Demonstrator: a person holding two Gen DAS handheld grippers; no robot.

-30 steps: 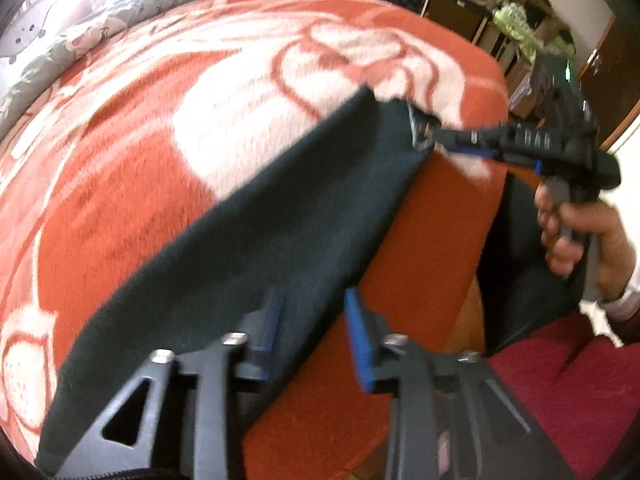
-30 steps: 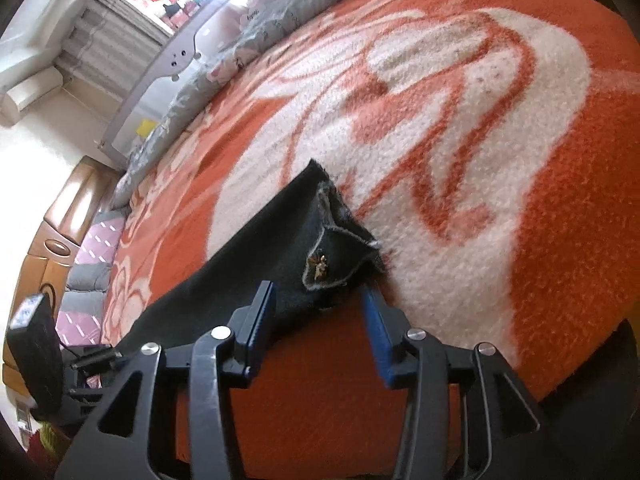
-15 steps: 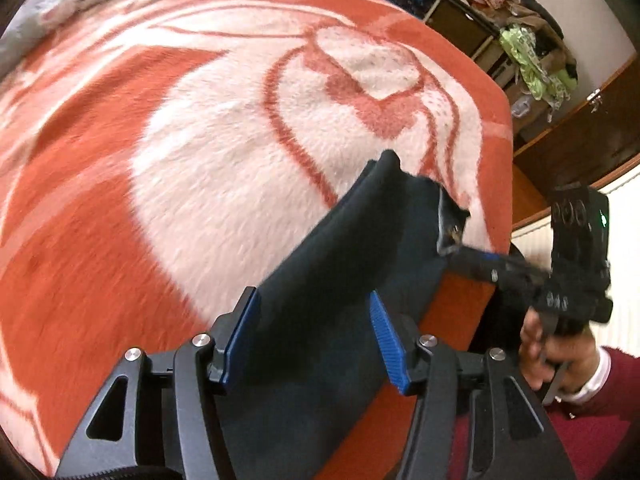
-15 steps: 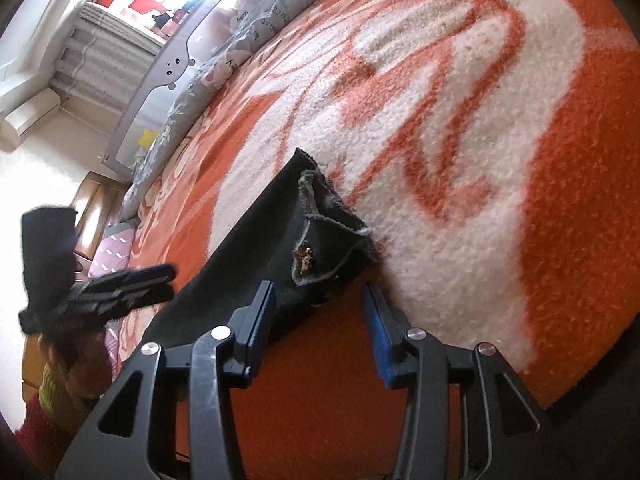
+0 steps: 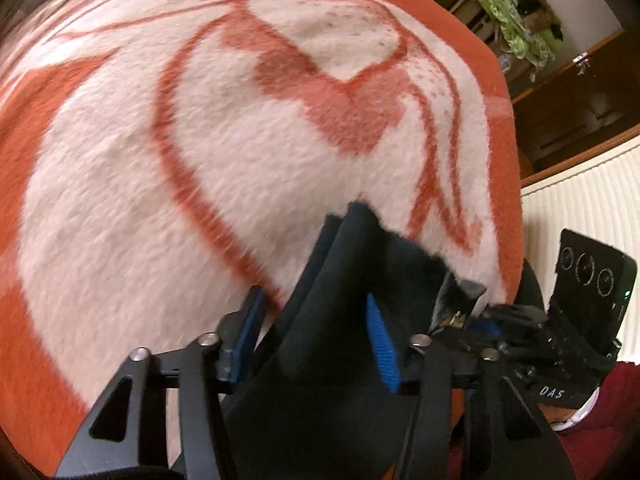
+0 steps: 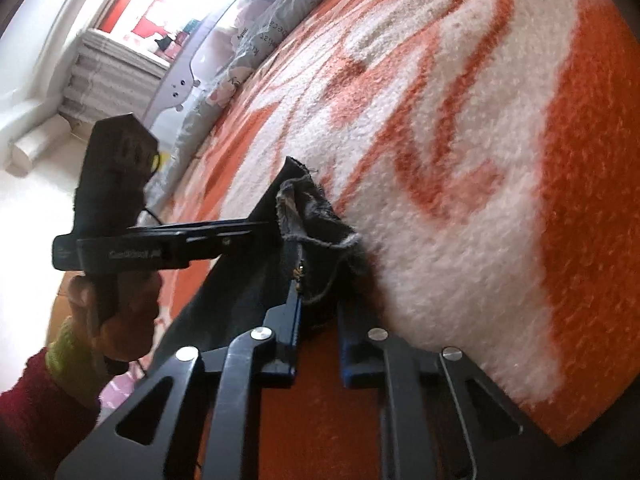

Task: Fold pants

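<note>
Pants (image 5: 340, 360) of dark cloth lie on the orange-and-white blanket (image 5: 200, 200) of a bed, bunched at the lower middle of the left wrist view, with the frayed waist corner (image 6: 316, 236) standing up at the centre of the right wrist view. The left gripper (image 5: 312, 344) points steeply down from the bottom edge, its blue pads partly apart, a thick fold of the pants rising between them; its jaws have just been closing, and the right-hand pad (image 5: 382, 348) lies against the cloth, though whether both press I cannot tell. The right gripper (image 6: 318, 340) reaches in from the bottom of its own view, tilted downward, its jaws having just closed to a narrow gap pinched on the pants' corner beside a small metal button (image 6: 298, 272). In that view the person's left hand (image 6: 116, 312), in a dark red sleeve (image 6: 36, 400) with a yellow cuff, grips the other tool's handle at the left edge, its fingers reaching across to the cloth.
</note>
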